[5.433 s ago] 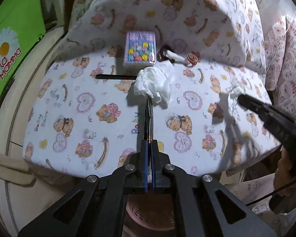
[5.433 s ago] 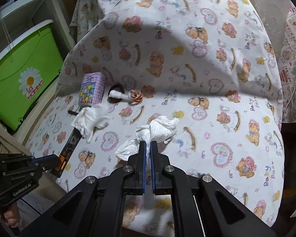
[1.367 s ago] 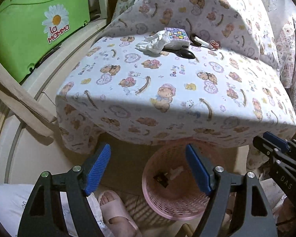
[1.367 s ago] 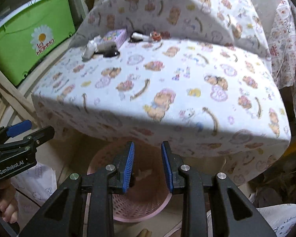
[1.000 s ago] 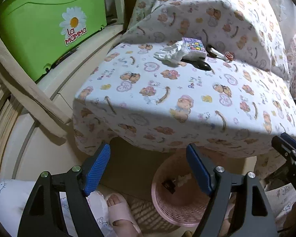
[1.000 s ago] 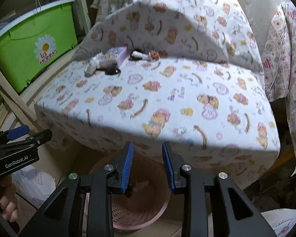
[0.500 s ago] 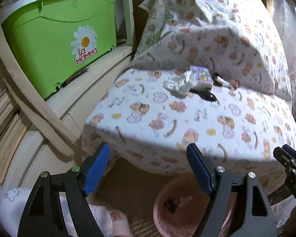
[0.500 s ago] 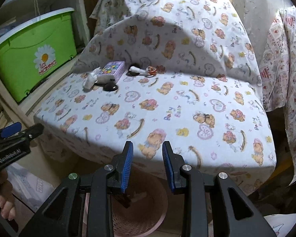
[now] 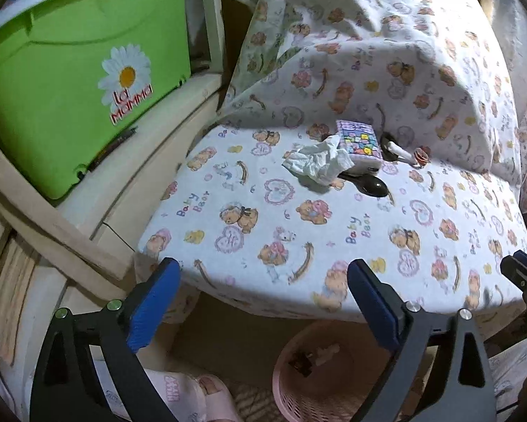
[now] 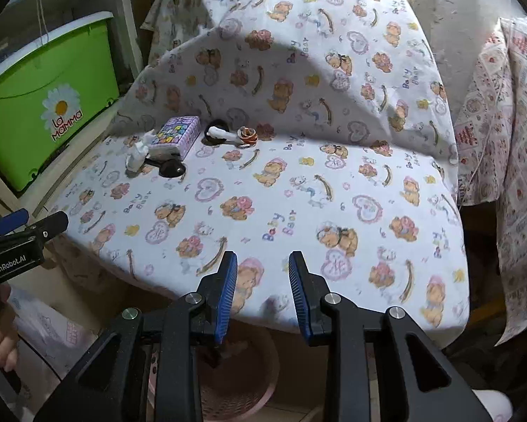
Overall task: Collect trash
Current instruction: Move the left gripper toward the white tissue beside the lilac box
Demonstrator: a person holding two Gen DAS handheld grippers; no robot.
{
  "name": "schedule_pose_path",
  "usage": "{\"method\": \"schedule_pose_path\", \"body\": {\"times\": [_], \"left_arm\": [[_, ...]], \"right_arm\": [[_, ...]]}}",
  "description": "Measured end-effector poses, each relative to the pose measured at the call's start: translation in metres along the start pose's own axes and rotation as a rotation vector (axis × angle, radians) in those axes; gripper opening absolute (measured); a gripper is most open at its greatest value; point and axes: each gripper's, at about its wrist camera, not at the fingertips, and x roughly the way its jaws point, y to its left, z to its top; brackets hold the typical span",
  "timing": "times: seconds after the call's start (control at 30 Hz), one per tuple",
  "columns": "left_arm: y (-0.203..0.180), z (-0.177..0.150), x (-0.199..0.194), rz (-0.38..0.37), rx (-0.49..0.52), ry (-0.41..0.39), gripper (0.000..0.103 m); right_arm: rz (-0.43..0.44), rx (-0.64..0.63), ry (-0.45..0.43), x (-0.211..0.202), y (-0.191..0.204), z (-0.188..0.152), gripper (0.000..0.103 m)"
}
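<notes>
showing basket [image 9: 291,387] trash [image 9: 314,353] clearly only from left.

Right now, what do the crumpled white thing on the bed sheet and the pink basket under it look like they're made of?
The crumpled white wad looks like soft tissue paper: matte, with sharp irregular creases and thin folded edges. The pink basket looks like molded plastic: a smooth rim and a regular lattice of small openings in its wall. Neither can be confirmed by sight alone.

Dim surroundings, bright pool on the cloth; curved fisheye edges, dark corners.
</notes>
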Motion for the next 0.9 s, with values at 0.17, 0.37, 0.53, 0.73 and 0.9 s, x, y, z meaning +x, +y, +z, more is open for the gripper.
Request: {"method": "schedule_pose_path", "body": {"times": [0.17,0.37,0.53,0.73,0.9], "left_arm": [[0.014,0.018,0.022,-0.024,-0.050,0.091,0.094],[0.016,0.048,0.044,-0.054,-0.063,0.138,0.094],[-0.006,0.073,0.061,-0.083,0.016,0.143,0.094],[-0.039,0.087,0.085,-0.088,0.122,0.141,0.093],[-0.046,0.091,0.095,-0.074,0.123,0.128,0.083]], "right_arm": [[0.023,0.013,0.012,0.008,0.005,0.015,0.033],[0.032,0.010,0.056,0.031,0.013,0.022,0.033],[0.031,0.013,0.075,0.044,0.013,0.028,0.033],[0.021,-0.001,0.061,0.046,0.012,0.038,0.045],[0.015,0.010,0.062,0.046,0.003,0.044,0.046]]}}
